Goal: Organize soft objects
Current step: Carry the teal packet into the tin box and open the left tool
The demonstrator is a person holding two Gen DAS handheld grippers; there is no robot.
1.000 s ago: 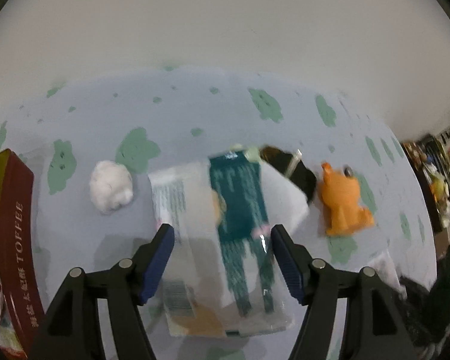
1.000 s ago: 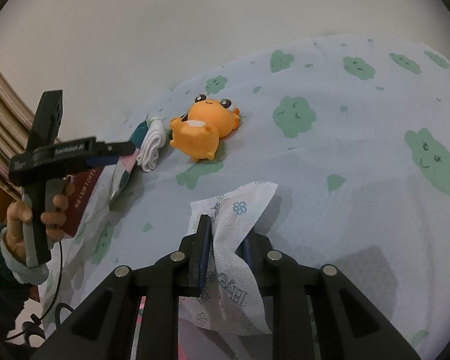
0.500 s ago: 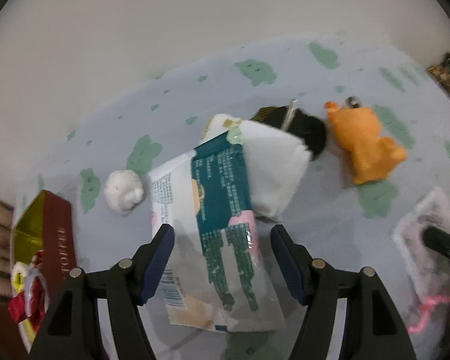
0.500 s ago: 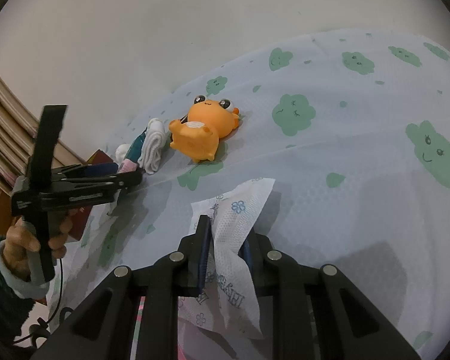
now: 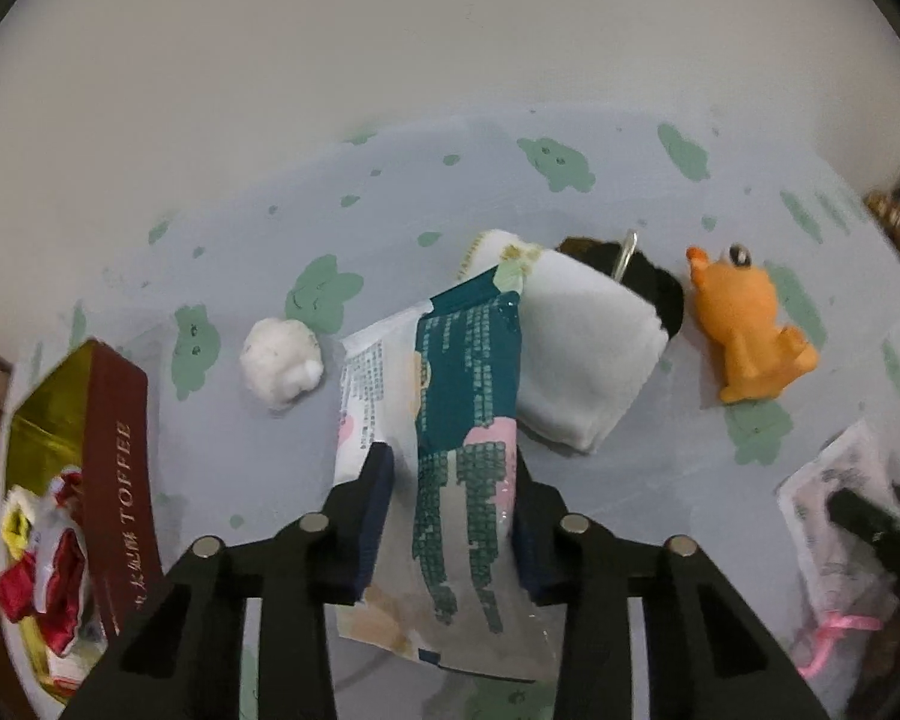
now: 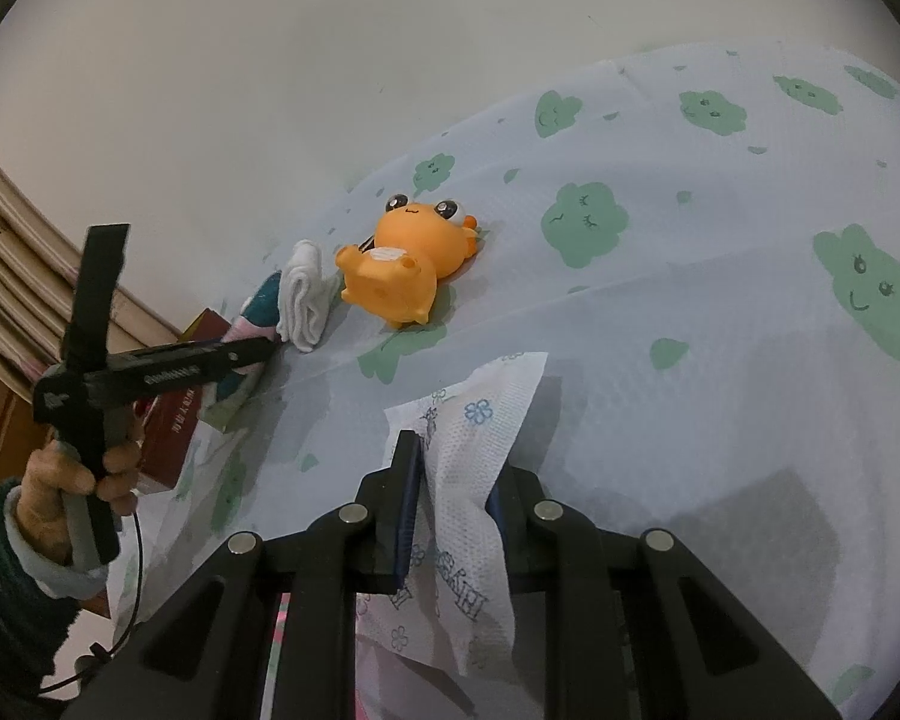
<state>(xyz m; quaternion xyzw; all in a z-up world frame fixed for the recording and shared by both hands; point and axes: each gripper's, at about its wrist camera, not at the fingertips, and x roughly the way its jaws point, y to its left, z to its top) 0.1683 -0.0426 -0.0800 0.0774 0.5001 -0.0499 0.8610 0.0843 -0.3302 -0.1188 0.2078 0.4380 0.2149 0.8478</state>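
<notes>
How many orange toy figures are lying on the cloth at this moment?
1. The orange toy lies on its back on the patterned cloth, beside the folded white towel. The left wrist view shows the same toy; more could lie out of frame.

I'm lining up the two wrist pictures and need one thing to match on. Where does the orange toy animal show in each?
Left wrist view: the orange toy lies at upper right on the blue sheet, right of the folded white cloth.
Right wrist view: the orange toy lies left of centre, on its back, eyes toward the wall.
Shared landmark: the folded white cloth sits just beside the toy in both views.
</notes>
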